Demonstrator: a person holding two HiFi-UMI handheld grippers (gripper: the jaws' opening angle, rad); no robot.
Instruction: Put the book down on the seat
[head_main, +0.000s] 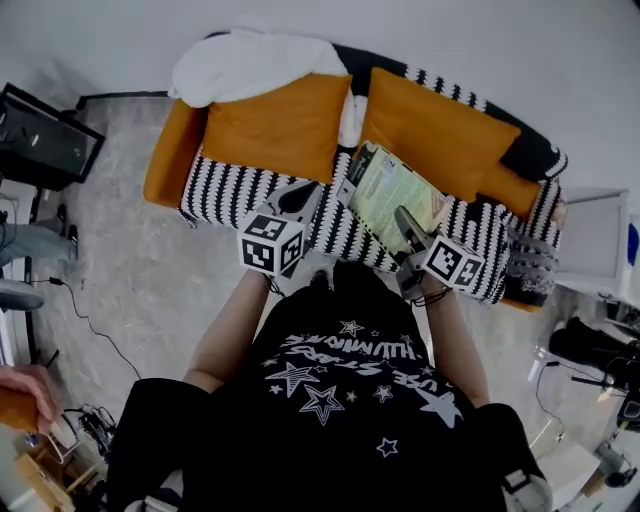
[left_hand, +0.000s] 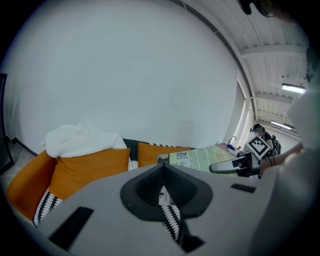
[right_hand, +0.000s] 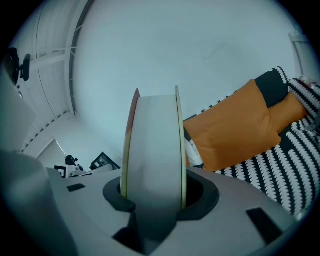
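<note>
Gripping the book (head_main: 388, 188) tight with my right gripper (head_main: 408, 230), mid-frame above the seat (head_main: 240, 195); left gripper (head_main: 298, 198) jaws together, holding nothing.

The book (head_main: 385, 190), in the right gripper (head_main: 406, 226), is over the seat (head_main: 225, 195), between the left cushion (head_main: 275, 125) and the right cushion (head_main: 440, 130). A blanket (head_main: 240, 62) lies behind the left cushion.

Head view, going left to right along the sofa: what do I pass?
Left orange armrest → left orange cushion → book → right orange armrest. The right orange cushion overlaps the book, so it is left out.
</note>
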